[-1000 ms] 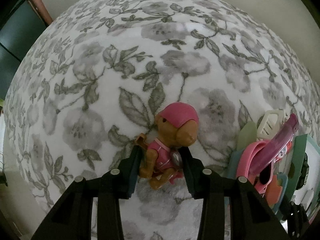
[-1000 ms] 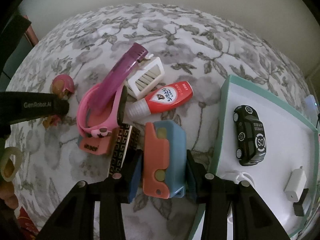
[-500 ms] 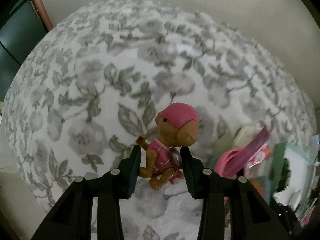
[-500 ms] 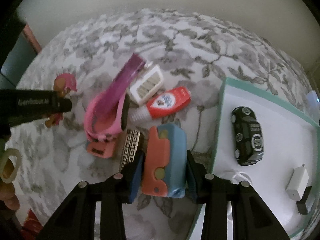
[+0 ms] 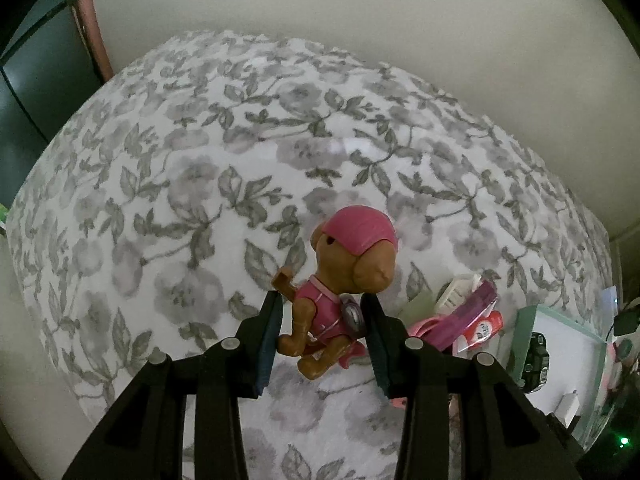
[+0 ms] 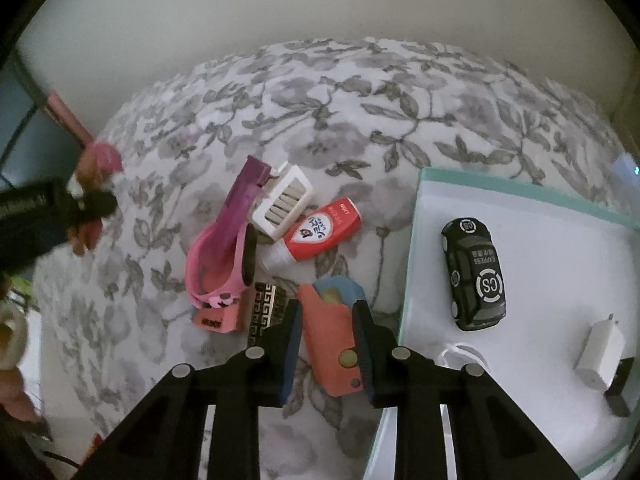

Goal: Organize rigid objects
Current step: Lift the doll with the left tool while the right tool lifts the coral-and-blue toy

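Observation:
My left gripper [image 5: 320, 320] is shut on a brown pup figure in a pink cap and vest [image 5: 344, 264], held clear above the floral bedspread [image 5: 200, 200]. In the right wrist view that left gripper [image 6: 92, 204] and the figure [image 6: 98, 164] show blurred at the left edge. My right gripper [image 6: 326, 320] is closing its jaws, and an orange and blue case [image 6: 332, 332] sits tilted between them with both pads against its sides. Just right of it lies a white tray with a teal rim [image 6: 520, 196].
The tray holds a black toy car [image 6: 474, 276] and a white charger [image 6: 600, 348]. On the bedspread lie a red tube [image 6: 320, 232], a white brush head [image 6: 284, 206], a pink and purple strap item [image 6: 224, 252], a pink eraser [image 6: 216, 318] and a black-gold patterned piece [image 6: 266, 308].
Both grippers have risen from the bedspread. The left one carries the pup figure up. The right one's jaws have narrowed on the orange and blue case, which has tipped.

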`<control>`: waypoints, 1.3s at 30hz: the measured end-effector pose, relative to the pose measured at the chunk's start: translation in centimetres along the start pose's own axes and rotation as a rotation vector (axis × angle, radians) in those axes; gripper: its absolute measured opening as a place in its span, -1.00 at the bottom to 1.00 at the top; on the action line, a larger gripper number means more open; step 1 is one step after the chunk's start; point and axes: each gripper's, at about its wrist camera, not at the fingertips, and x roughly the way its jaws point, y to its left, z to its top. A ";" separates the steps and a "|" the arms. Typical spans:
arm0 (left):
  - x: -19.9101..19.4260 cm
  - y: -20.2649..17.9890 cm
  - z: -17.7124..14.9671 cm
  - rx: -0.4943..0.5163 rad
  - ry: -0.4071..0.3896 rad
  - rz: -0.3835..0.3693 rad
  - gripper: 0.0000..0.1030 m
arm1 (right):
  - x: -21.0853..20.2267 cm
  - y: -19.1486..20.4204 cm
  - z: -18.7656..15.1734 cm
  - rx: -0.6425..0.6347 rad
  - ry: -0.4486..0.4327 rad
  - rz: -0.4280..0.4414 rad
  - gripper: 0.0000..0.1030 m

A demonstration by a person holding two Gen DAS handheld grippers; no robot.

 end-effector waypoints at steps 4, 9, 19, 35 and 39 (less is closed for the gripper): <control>0.6 0.1 -0.2 -0.009 0.020 0.000 -0.19 | 0.0 -0.2 0.3 0.005 -0.015 0.032 -0.46; 0.6 0.1 -0.3 -0.013 0.022 -0.015 -0.19 | 0.3 0.0 0.5 -0.013 -0.011 0.027 -0.28; 0.6 0.4 -0.2 -0.030 0.032 -0.035 -0.19 | 1.4 1.0 0.1 -0.102 0.017 -0.069 -0.01; 0.8 0.8 -0.1 -0.056 0.046 -0.060 -0.19 | 2.9 2.3 -1.2 -0.159 0.129 -0.080 -0.07; 0.9 0.8 -0.2 -0.059 0.052 -0.060 -0.19 | 3.5 3.0 -1.7 -0.191 0.144 -0.118 -0.09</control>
